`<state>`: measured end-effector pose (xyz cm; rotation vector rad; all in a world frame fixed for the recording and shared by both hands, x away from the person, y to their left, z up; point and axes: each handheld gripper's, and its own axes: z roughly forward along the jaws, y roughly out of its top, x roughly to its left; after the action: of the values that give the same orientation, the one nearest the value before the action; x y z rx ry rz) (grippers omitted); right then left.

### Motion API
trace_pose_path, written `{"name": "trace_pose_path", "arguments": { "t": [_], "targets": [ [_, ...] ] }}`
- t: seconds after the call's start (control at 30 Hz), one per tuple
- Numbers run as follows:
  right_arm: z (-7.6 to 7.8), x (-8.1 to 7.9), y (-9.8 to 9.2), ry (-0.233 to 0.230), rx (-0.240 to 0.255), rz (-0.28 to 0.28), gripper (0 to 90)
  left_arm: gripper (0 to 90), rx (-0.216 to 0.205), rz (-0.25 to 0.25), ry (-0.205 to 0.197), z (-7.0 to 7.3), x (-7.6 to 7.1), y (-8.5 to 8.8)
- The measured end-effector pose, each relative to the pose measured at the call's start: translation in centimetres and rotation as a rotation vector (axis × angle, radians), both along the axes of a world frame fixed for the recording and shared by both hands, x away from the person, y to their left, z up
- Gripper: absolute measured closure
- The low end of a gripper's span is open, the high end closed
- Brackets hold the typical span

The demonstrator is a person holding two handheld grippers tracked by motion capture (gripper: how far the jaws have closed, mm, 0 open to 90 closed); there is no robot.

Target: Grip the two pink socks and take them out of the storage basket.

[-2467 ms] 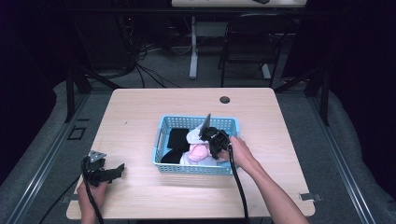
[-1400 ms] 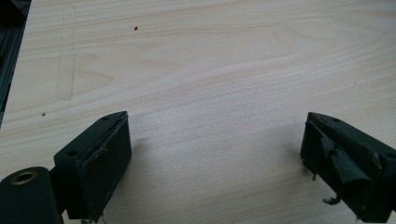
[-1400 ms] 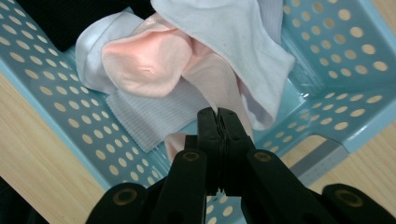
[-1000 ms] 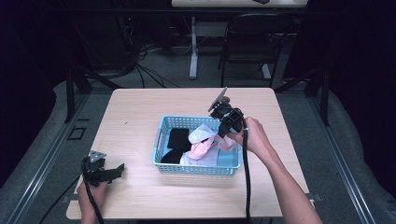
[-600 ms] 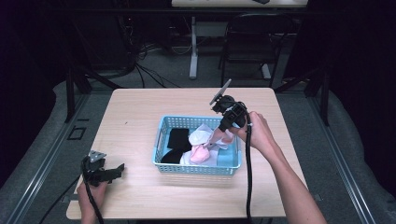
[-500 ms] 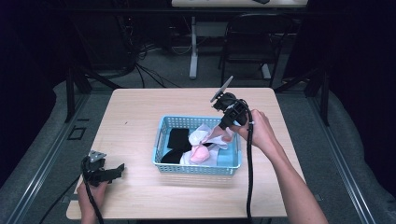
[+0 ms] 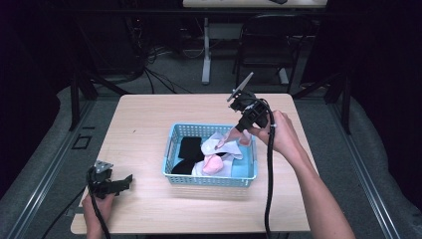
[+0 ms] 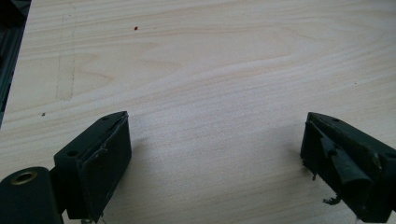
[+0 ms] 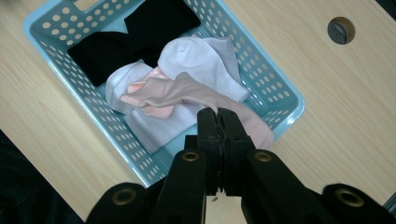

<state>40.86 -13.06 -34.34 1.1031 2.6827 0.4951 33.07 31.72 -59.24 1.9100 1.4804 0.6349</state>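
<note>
- Right gripper (image 9: 218, 122) has its jaws pressed together on a pale pink sock (image 9: 177, 91), which hangs stretched from the pads over the blue basket (image 9: 56, 60).
- From the high view, that gripper (image 7: 242, 133) sits above the basket's (image 7: 171, 149) 2 o'clock corner — the sock (image 7: 230, 141) trails down toward 8 o'clock.
- Black socks (image 9: 135, 32) and white socks (image 9: 201, 58) lie inside the basket.
- Left gripper (image 8: 215, 154) rests on the wooden table (image 8: 210, 60), jaws wide apart, nothing between them — at the table's 7 o'clock corner (image 7: 122, 185).
</note>
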Motion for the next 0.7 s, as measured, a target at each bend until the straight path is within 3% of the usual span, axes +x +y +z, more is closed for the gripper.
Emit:
{"name": "trace_pose_path", "arguments": {
  "t": [0.7],
  "targets": [
    [3.5,-0.9,-3.8,-0.049,0.008,-0.064,88.9,8.7,0.000,-0.001,0.001,0.0,0.0,0.0]
  ]
}}
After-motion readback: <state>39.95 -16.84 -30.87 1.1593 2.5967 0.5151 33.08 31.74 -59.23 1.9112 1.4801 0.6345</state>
